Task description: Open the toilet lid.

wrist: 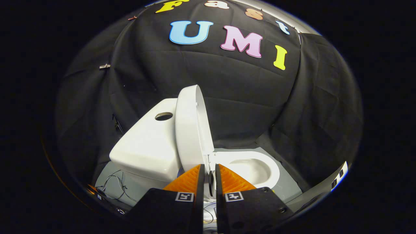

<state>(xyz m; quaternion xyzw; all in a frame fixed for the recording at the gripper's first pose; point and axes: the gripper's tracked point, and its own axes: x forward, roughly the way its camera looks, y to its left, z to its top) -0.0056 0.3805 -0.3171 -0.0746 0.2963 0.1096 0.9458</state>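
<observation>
Loose thin wires point(113, 188) trail over the grey floor point(286, 187) at the far left, beside the foot of the toilet. Next comes the tank point(148, 146), a glossy white ceramic box with rounded corners and a round hole point(163, 116) in its top. Against the tank's right side stands the lid point(191, 130), a smooth white oval of hard plastic with a thick rolled rim. It is raised nearly upright and leans slightly toward the tank, with its hinge end down just ahead of the tongs. To the right of the lid lies the bowl point(252, 167), shiny white and egg-shaped, its seat ring flat and its hollow open to view. Wrinkled black cloth hangs behind and around all of it (a metal clip pins one fold at upper left).

The tongs point(210, 175) sit low in front of the toilet. The fingers point(188, 182) are ribbed wedges that narrow toward their tips. They stand close together with only a slim gap between them. Nothing is clamped there; through the gap the base of the lid and a dark hinge part show beyond the tips. Whether a tip touches the lid's lower edge cannot be told.
</observation>
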